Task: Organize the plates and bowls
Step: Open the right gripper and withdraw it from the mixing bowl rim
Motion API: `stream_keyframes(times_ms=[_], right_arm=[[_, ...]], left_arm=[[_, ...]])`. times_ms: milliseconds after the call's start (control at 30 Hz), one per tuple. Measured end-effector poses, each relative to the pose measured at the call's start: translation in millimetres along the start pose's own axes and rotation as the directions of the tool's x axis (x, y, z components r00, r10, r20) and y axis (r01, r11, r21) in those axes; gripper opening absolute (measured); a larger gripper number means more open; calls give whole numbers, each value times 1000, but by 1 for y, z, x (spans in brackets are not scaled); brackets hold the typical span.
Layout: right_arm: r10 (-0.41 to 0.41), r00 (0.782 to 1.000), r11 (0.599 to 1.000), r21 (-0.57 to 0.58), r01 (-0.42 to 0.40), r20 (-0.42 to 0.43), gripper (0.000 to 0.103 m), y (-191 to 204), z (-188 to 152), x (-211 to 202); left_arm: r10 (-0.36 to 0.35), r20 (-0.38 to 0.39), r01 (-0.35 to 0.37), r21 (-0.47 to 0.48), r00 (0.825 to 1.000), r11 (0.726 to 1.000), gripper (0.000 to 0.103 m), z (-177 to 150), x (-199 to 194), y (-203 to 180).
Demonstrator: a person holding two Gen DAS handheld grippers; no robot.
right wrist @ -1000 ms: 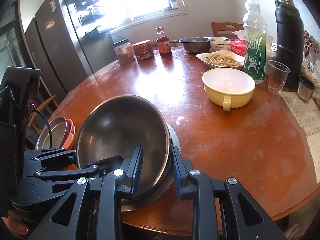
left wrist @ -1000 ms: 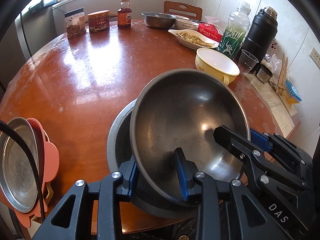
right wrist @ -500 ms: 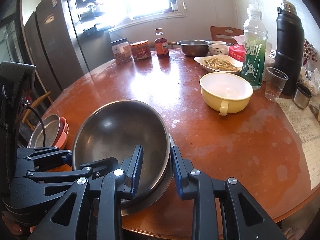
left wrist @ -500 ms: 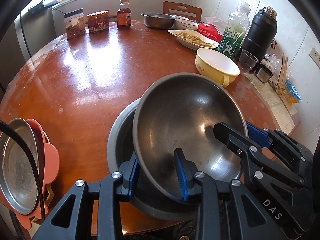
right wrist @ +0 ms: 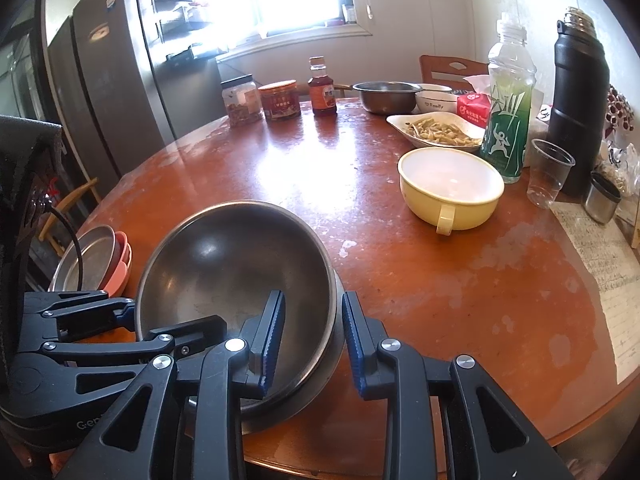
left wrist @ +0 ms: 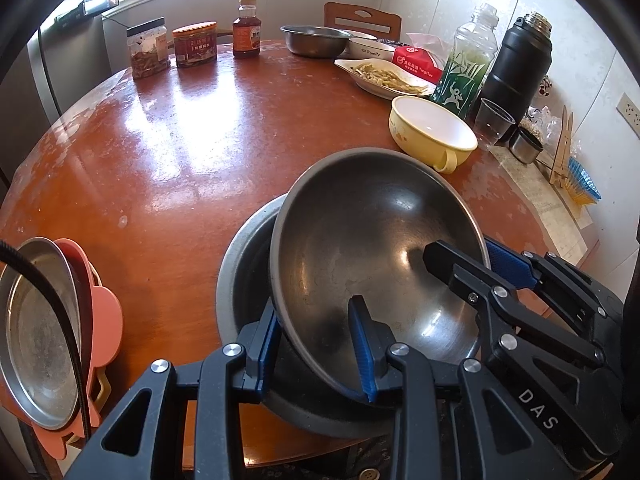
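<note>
Angling downward, both claws (left wrist: 316,344) (right wrist: 312,340) clamp the tilted steel bowl's (left wrist: 372,248) rim from opposite sides.

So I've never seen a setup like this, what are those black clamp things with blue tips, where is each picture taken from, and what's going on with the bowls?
The black clamps are two-finger grippers, one held in each of a person's hands, with no robot arm. Each carries a wide-angle camera looking along its fingers, so one picture is from the left gripper and one from the right gripper. Both are shut on the rim of a dark steel bowl, one at each side, holding it tilted over a larger steel bowl on the round table. Also on the table: a yellow bowl, a dish of food, jars, a green bottle, a black flask and stacked plates at the left edge.
</note>
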State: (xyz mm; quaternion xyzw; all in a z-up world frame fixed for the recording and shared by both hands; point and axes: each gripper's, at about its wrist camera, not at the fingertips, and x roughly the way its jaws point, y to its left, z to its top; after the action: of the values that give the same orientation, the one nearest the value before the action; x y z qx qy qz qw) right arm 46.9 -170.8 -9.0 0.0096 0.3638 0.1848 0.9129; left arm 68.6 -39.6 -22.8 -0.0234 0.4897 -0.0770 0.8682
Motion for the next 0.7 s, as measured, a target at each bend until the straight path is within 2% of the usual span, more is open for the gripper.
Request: stream_keyframes(times_ms=[200,333,633,700], right_arm=[[-5,1000,1000,-3,5,-1,32,0,0,1],[-4,1000,1000,7,4,-12,37,-2,0,4],[0,1000,1000,11,0,-19,38,-2,-1,6],[2,1000,1000,14,-2,-21,38,-2,-1,6]], left_arm=[[-8,2,8,-5,1000,1000,34,1,-1,1],[-3,1,3,-8,1000,1000,34,0,-2,2],[-1,4,1,-10,1000,1000,34,-1,-3,4],[6,16,-6,-10,1000,1000,38,0,-6,5]])
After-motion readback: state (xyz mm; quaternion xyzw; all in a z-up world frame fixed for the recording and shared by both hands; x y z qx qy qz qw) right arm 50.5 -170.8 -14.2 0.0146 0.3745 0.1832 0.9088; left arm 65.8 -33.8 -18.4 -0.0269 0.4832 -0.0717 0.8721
